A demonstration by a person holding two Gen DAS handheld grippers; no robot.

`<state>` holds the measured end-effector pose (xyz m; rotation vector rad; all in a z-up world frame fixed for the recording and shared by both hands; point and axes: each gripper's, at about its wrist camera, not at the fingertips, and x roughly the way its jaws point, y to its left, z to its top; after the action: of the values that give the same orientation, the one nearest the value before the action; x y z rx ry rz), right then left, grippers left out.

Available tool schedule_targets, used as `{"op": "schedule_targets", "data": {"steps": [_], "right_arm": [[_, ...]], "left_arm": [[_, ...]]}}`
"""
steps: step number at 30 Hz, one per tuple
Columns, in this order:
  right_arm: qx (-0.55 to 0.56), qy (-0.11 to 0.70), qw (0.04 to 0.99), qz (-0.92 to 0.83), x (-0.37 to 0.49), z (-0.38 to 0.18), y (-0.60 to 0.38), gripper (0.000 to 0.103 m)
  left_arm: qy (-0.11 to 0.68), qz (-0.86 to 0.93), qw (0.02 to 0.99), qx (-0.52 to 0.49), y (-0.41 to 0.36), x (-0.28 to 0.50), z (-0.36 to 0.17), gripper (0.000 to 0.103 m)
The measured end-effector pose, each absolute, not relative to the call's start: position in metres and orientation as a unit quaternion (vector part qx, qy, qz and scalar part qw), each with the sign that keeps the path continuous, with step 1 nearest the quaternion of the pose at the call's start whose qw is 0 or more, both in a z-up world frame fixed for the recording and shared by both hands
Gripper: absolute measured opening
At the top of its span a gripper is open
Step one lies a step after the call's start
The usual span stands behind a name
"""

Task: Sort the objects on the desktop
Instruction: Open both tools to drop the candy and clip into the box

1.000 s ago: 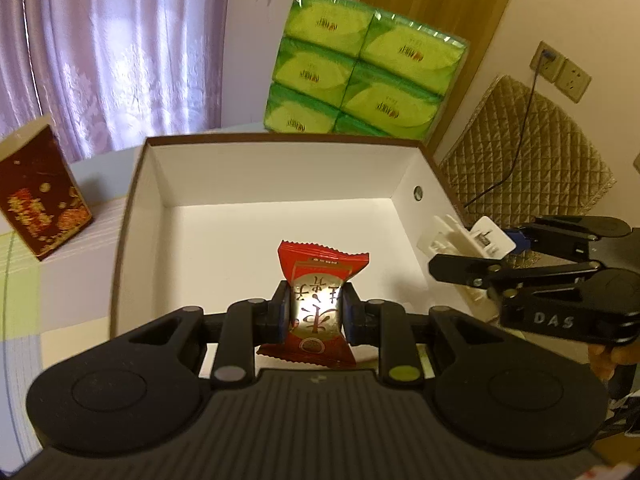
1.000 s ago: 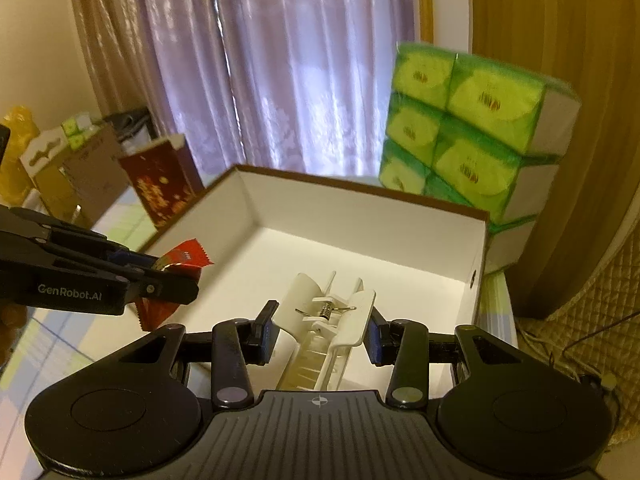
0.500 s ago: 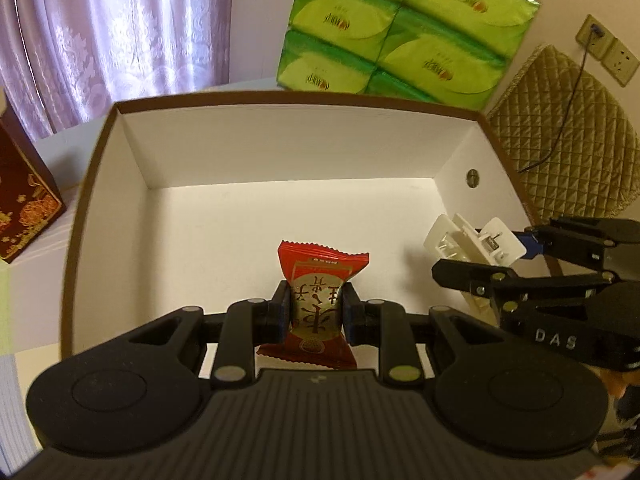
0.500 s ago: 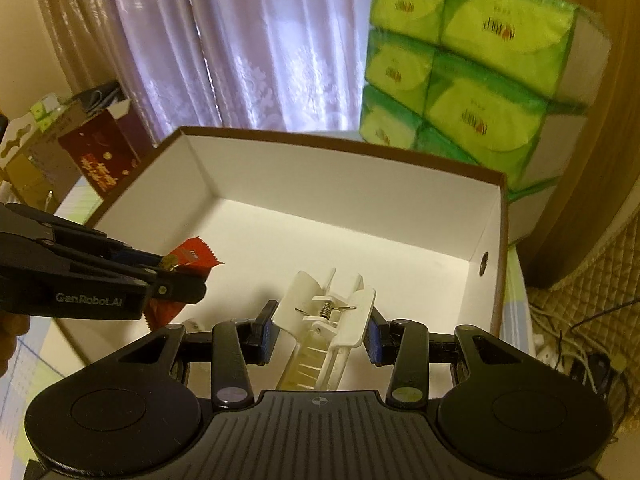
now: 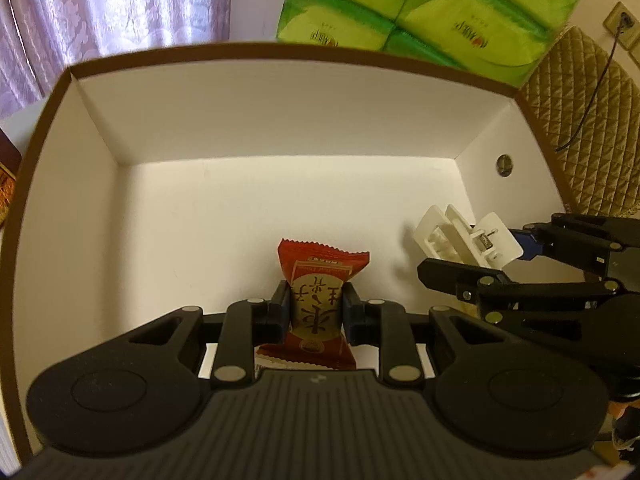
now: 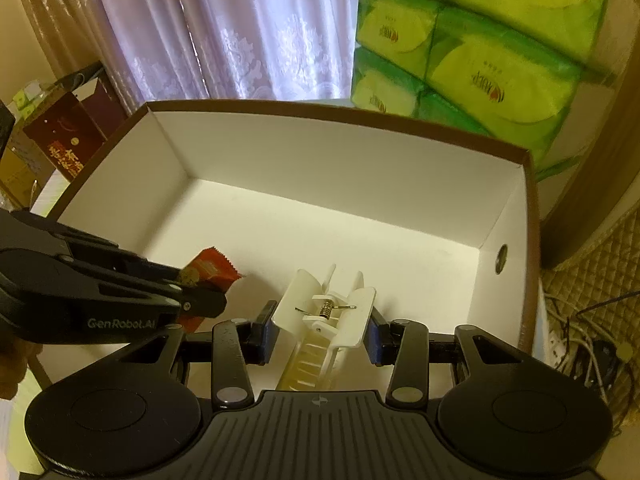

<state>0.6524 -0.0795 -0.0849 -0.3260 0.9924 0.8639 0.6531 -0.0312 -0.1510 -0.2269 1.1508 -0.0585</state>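
Box: a big white box with a brown rim is seen in both views. Its top is open and its four walls stand up straight.
Box floor: most of the white floor is bare, so a lot of open room is left at the back and on the left side.
Right wall: a small round hole is seen high on this wall.
Left gripper: the left gripper is held over the near part of the box. Its jaws are pulled in close and pressed on both sides of the candy.
Candy: a red candy in a shiny wrapper is held upright between the jaws. Its zigzag top edge is pointed at the back wall. It cannot be told if the floor is touched.
Right gripper: the right gripper is held just beside the left one, near the right wall. Its jaws are about half open and pressed on the clip.
Clip: a white hair clip with a metal spring is squeezed at its two wings. Its teeth are pointed down at the gripper body.
Gap: the two grippers are close but are not touching.
Behind the box: green tissue packs are stacked past the back rim, and a purple curtain is hung to their left.
Left of the box: a dark red carton is stood near the left wall.
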Motion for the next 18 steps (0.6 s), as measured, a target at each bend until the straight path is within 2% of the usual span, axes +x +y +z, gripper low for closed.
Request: {"op": "schedule_targets", "data": {"steps": [6,10,15,17,18], "right_arm": [[-0.145,0.472,0.770,0.405,0.658,-0.089,-0.074,0.040],[-0.145,0.474,0.770,0.402,0.660,-0.092,-0.071,0.040],[-0.150,0.477,0.770,0.396,0.662,-0.096,-0.067,0.040],[-0.151,0.472,0.772,0.397,0.662,-0.096,-0.067,0.041],[-0.154,0.470,0.771,0.400,0.661,-0.097,-0.066,0.042]], "left_arm": [[0.552,-0.017,0.825,-0.118,-0.020,0.656,-0.156,0.024],[0.549,-0.009,0.829,-0.102,-0.017,0.655,-0.154,0.031],[0.547,-0.002,0.834,-0.077,-0.017,0.653,-0.150,0.035],[0.547,0.002,0.835,-0.068,-0.017,0.651,-0.149,0.038],[0.548,0.004,0.834,-0.065,-0.016,0.650,-0.149,0.044]]}}
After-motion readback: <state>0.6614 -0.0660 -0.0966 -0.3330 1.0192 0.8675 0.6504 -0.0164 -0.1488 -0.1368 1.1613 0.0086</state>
